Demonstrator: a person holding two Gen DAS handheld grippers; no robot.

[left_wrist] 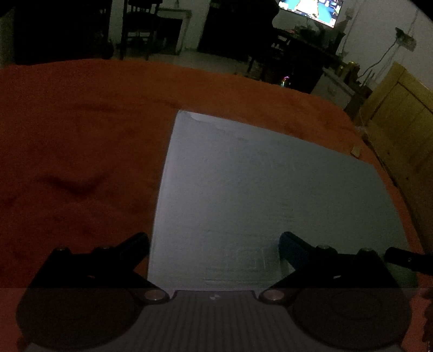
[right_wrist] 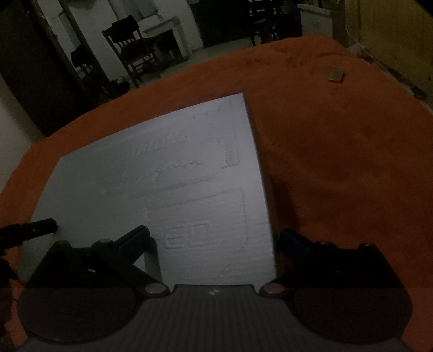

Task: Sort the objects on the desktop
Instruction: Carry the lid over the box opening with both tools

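lying flat on the orange-covered bench (left_wrist: 81, 135), a white foam board (left_wrist: 257, 195) sits under both wide-spread tools, left tool (left_wrist: 213, 243) and right tool (right_wrist: 213, 241); only the right view shows its embossed letters, plus a small block (right_wrist: 336, 75) near the far edge.

Both views dim and grainy — a lit screen (left_wrist: 311, 10) glows, perhaps the main light; edges bend.

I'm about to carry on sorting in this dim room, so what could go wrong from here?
Low light could make the small tan object near the far edge of the orange cloth easy to overlook or knock off.

Both open grippers, left and right, straddle opposite edges of the white foam board; a rigid sheet gripped at one edge might tilt or slip.

The loose cloth is wrinkled and may drag with the board.
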